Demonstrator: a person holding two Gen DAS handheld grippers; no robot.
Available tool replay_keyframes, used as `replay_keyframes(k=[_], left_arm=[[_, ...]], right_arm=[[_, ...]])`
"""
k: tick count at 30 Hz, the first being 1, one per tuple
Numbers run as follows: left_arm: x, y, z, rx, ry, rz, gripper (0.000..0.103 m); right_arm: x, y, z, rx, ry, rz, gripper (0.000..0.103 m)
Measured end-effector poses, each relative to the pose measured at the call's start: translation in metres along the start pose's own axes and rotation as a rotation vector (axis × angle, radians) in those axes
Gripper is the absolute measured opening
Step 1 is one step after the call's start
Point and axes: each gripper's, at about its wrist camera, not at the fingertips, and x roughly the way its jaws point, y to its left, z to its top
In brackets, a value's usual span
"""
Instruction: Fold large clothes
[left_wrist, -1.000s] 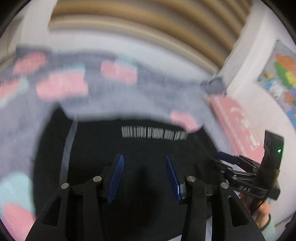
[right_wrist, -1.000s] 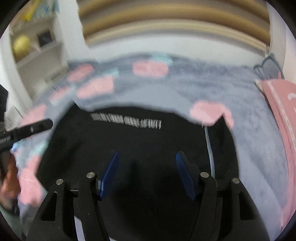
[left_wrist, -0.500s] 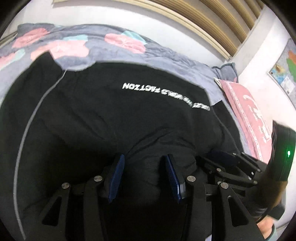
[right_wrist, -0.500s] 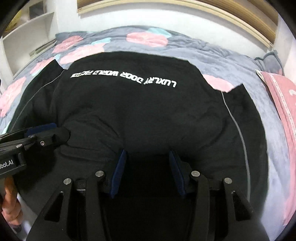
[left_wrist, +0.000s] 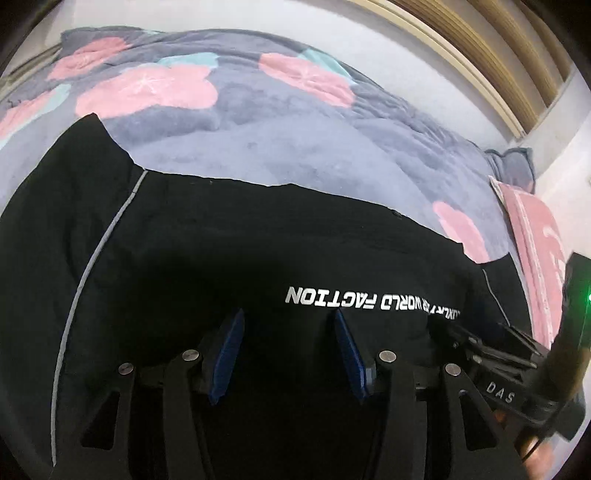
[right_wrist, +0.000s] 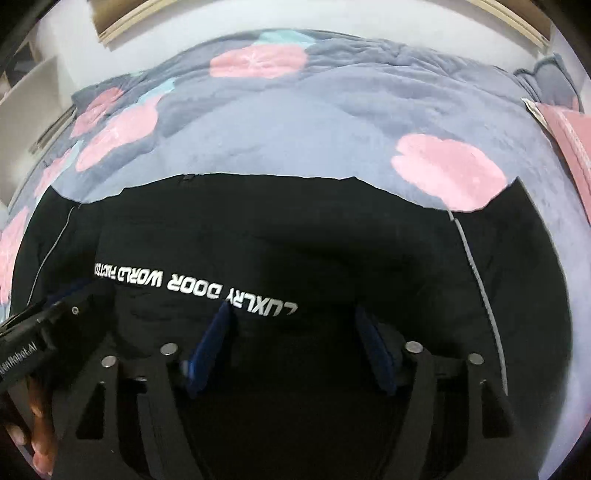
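- One black garment (left_wrist: 229, 258), matte soft fabric, white block lettering, thin grey piping down both sides; I see it spread flat on the bed.
- One fleecy grey-blue blanket (left_wrist: 295, 147) with pink blotches under it.
- One pink pillow (left_wrist: 535, 236) at the right edge.
- Left gripper (left_wrist: 288, 354) and right gripper (right_wrist: 291, 347): blue-padded fingers opening, apart, pressing nothing, just over the black cloth.

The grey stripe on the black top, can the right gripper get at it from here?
Probably yes. The grey stripe lies exposed on the black top, just beside the right gripper, whose jaws are opening with nothing covering it.
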Motion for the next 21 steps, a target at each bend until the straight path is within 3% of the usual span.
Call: replay_keyframes(k=[3,6,11,13,16,18,21], left_arm=[[-0.013,-0.006,-0.007,0.051,-0.021,0.026,0.052],[-0.051,-0.008,-0.020,0.094,-0.055,-0.050,0.052],[-0.122,-0.005,-0.072,0.173,-0.136,-0.093,0.052],[-0.139,0.002,-0.094,0.162,-0.157,-0.070,0.052],[-0.131,0.008,-0.119,0.152,-0.094,-0.015,0.052],[-0.109,0.015,-0.129,0.133,-0.030,-0.017,0.052],[-0.085,0.027,-0.132,0.093,-0.005,-0.028,0.052]], right_arm=[[-0.011,0.000,-0.007,-0.005,-0.015,-0.014,0.072],[-0.038,-0.001,-0.012,-0.011,-0.054,0.036,0.071],[-0.115,0.012,-0.065,-0.081,-0.125,0.098,0.071],[-0.130,0.020,-0.084,-0.100,-0.126,0.119,0.070],[-0.128,0.039,-0.110,-0.164,-0.090,0.057,0.064],[-0.109,0.046,-0.119,-0.169,-0.036,0.051,0.063],[-0.079,0.043,-0.125,-0.142,-0.001,0.055,0.063]])
